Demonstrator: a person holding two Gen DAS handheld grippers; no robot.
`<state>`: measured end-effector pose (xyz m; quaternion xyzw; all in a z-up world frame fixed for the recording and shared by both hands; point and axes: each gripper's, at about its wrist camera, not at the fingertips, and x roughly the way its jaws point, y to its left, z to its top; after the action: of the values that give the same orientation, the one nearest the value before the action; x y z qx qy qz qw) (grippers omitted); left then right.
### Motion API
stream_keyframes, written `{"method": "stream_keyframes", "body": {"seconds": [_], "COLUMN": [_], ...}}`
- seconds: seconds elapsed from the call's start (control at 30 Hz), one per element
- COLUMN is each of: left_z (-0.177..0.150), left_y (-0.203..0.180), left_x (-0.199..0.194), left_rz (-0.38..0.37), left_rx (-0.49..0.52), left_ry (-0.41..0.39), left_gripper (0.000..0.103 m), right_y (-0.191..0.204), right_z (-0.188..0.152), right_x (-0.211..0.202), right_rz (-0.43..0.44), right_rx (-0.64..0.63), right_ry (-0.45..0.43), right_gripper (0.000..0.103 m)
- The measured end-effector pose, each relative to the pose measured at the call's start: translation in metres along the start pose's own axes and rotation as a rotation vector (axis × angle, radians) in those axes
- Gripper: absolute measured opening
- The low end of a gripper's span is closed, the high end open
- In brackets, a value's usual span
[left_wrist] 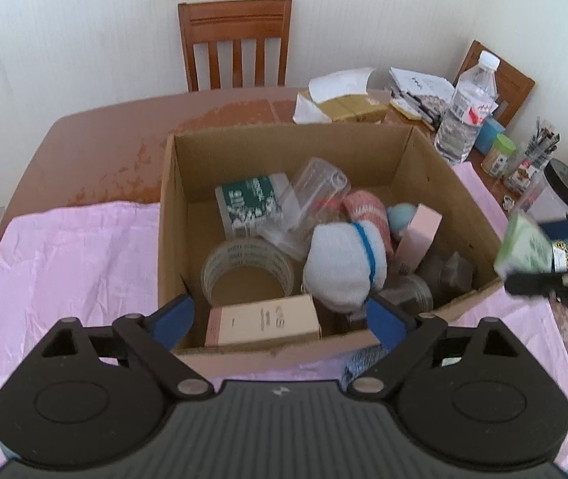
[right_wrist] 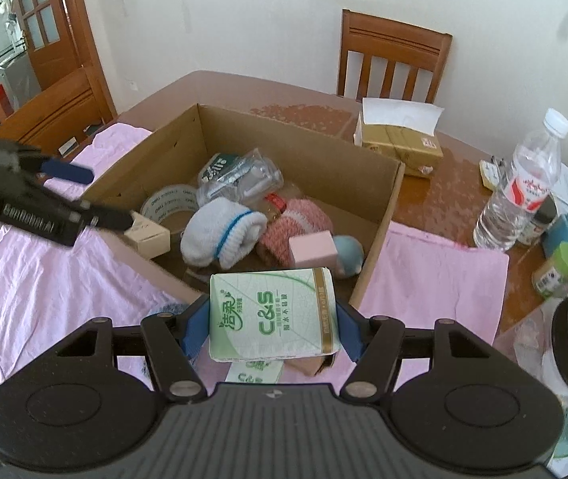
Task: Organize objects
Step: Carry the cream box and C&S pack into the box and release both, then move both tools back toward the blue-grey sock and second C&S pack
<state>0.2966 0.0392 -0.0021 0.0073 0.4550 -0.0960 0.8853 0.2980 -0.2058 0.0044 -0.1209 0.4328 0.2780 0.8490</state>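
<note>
An open cardboard box (left_wrist: 324,147) is set on a pink cloth, its flaps folded down. Inside, a roll of clear tape (left_wrist: 248,269) lies flat at 7 o'clock, with a cream carton (left_wrist: 264,321) laid on its side just below it against the near wall. A white sock bundle with a blue band (left_wrist: 344,263) is seen at the centre. A green-printed packet (left_wrist: 250,201) and a tilted clear plastic cup (left_wrist: 308,199) are placed toward 11 o'clock. A pink knitted item (left_wrist: 368,209) and a pink carton (left_wrist: 420,235) lie toward 3 o'clock. A green-and-white tissue pack (right_wrist: 274,313) is held above the box's near edge.
</note>
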Motion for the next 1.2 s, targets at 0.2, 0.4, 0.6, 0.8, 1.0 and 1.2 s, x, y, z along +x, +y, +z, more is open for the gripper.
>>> {"method": "stream_keyframes", "body": {"seconds": [0.2,0.4,0.6,0.8,1.0,1.2], "left_z": [-0.007,-0.012,-0.016,-0.018,-0.017,-0.018], "left_y": [-0.003,-0.006,-0.006,-0.003,-0.001,-0.004], "left_x": [-0.002,0.000,0.002,0.004,0.004,0.001], "left_rz": [0.000,0.006,-0.007,-0.004,-0.012,0.000], "left_rx": [0.038,0.054,0.047,0.031,0.015,0.011], "left_ry": [0.021,0.032,0.040,0.043,0.041,0.049], "left_gripper": [0.095,0.096,0.096,0.097,0.098,0.098], "right_y": [-0.007,-0.014,-0.024,-0.035,-0.037,-0.035], "right_z": [0.015,0.035,0.057,0.077,0.082,0.076], "right_x": [0.008,0.017,0.032,0.052,0.068,0.061], "right_rz": [0.000,-0.006,-0.020,-0.050,-0.090,-0.096], "right_rx": [-0.005,-0.016,-0.035,-0.036,-0.042,-0.044], "right_ry": [-0.010,-0.025,-0.039,-0.047,-0.042,-0.051], "right_gripper": [0.069,0.069,0.069,0.070,0.091,0.101]}}
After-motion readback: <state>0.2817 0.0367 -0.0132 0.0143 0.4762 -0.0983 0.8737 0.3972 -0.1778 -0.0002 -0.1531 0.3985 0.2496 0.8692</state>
